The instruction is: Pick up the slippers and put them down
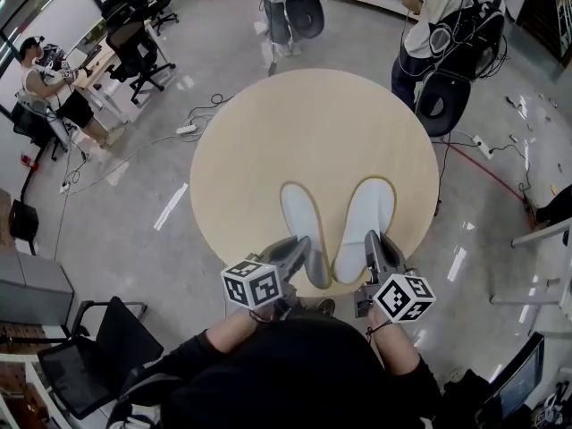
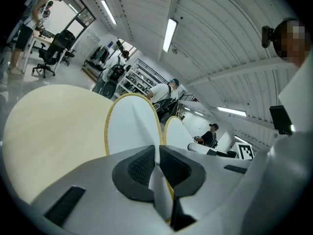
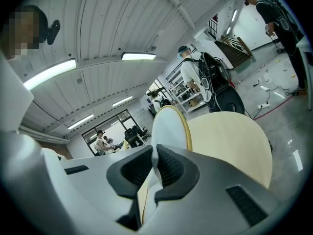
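Two flat white slippers with yellow rims lie side by side over the near part of the round beige table (image 1: 268, 132), toes pointing away from me. My left gripper (image 1: 302, 256) is shut on the heel end of the left slipper (image 1: 298, 214), whose thin edge is pinched between the black pads (image 2: 142, 168). My right gripper (image 1: 376, 247) is shut on the heel end of the right slipper (image 1: 366, 217) in the same way. In the left gripper view the left slipper (image 2: 132, 126) rises ahead with the right slipper (image 2: 177, 133) beside it. Whether the slippers touch the tabletop I cannot tell.
Two people with backpacks (image 1: 447, 25) stand at the table's far side. A seated person (image 1: 49, 79) and black office chairs (image 1: 138, 52) are at the far left. Cables and a power strip (image 1: 188, 128) lie on the floor. A black chair (image 1: 98, 347) stands at my left.
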The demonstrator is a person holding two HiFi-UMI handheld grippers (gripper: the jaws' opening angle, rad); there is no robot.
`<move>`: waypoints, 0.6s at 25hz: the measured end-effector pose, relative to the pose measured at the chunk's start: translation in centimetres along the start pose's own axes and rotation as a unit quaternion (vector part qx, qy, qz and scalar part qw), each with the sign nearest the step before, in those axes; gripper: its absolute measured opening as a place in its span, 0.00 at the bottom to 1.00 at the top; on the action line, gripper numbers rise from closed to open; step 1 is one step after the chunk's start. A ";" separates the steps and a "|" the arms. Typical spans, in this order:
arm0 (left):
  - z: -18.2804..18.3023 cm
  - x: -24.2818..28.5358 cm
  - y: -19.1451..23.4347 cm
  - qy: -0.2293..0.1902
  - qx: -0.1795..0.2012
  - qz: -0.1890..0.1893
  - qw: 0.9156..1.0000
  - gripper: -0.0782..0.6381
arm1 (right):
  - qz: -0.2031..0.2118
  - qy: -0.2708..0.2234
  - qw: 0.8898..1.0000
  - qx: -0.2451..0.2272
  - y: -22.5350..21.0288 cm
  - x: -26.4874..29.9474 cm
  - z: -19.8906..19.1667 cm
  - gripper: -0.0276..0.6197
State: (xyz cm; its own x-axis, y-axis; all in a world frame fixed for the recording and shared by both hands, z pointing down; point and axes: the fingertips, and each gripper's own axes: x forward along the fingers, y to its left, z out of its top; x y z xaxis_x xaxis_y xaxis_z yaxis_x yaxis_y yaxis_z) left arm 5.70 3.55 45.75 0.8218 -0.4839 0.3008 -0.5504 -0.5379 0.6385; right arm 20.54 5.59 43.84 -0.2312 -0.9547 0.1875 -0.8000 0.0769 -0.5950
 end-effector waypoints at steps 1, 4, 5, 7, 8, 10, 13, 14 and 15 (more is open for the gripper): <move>0.0 0.1 0.2 0.004 -0.002 -0.001 1.000 0.16 | -0.005 0.001 1.000 0.005 -0.2 0.0 -0.2 0.09; 0.4 0.2 0.6 0.007 -0.004 -0.011 1.000 0.16 | -0.021 0.000 1.000 0.010 -0.4 0.2 -0.5 0.09; 0.5 0.4 0.7 0.006 -0.004 -0.016 1.000 0.16 | -0.027 0.000 1.000 0.009 -0.5 0.2 -0.5 0.09; 0.7 1.1 0.6 0.007 -0.005 -0.029 1.000 0.16 | -0.037 0.000 0.999 0.006 -0.8 0.1 -0.6 0.09; 1.0 1.5 0.6 0.009 -0.004 -0.036 0.999 0.16 | -0.043 0.001 0.999 0.002 -0.9 0.2 -0.5 0.09; 2.0 1.9 1.1 0.012 -0.005 -0.046 0.999 0.16 | -0.058 0.003 0.998 -0.004 -0.8 0.9 -0.1 0.09; 3.4 1.7 2.8 0.014 -0.018 -0.055 0.998 0.16 | -0.080 0.005 0.997 -0.009 -0.1 2.4 0.0 0.09; 3.6 1.7 3.4 0.015 -0.024 -0.059 0.998 0.16 | -0.085 0.006 0.996 -0.012 0.1 2.7 0.0 0.09; 3.6 1.8 3.9 0.016 -0.029 -0.063 0.997 0.16 | -0.091 0.008 0.996 -0.017 0.1 3.0 -0.1 0.09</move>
State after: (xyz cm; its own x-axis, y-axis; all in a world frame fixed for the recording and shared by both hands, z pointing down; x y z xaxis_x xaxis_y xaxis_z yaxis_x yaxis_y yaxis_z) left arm 4.51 -1.90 46.24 0.8889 -0.3922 0.2366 -0.4331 -0.5515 0.7129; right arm 19.68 2.72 44.39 -0.0894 -0.9492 0.3016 -0.8474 -0.0866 -0.5238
